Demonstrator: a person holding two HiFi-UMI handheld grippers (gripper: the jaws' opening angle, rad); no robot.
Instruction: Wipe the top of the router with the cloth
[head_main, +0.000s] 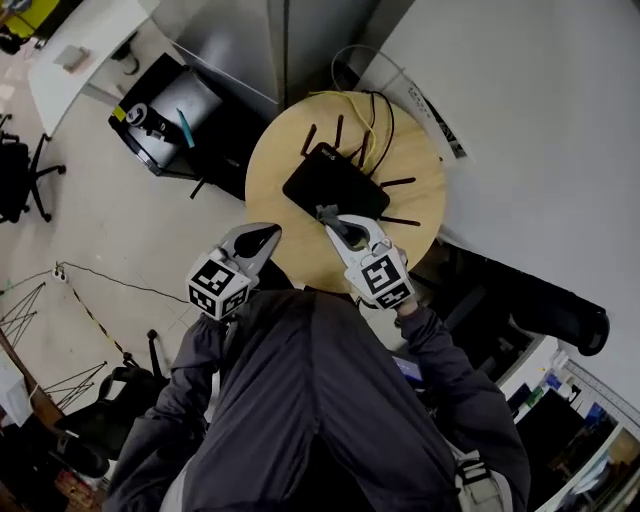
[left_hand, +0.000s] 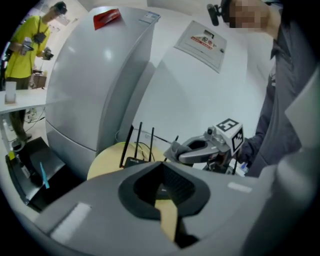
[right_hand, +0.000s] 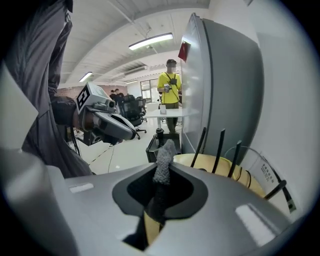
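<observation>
A tall grey rounded metal cabinet (right_hand: 225, 85) stands against the white wall, close behind a round pale wooden table (head_main: 280, 150). One person in a dark grey jacket (head_main: 320, 400) stands over the table's near edge and covers part of it. On the floor to the left are one black low cart (head_main: 165, 115) and two black office chairs (head_main: 20, 175), both well apart from the table. One person in a yellow shirt (right_hand: 171, 87) stands far back.

One flat black router (head_main: 335, 180) lies near the middle of the table; four thin antennas show in the right gripper view. A yellow cable (head_main: 350, 100) and a black cable (head_main: 385, 115) loop behind it.

The right gripper (head_main: 338, 225) pinches one grey nubbly cloth (right_hand: 164, 160) at the router's near edge; whether the cloth touches the router cannot be told. The left gripper (head_main: 272, 233) hangs beside the table's left edge, its jaws pressed together on nothing.
</observation>
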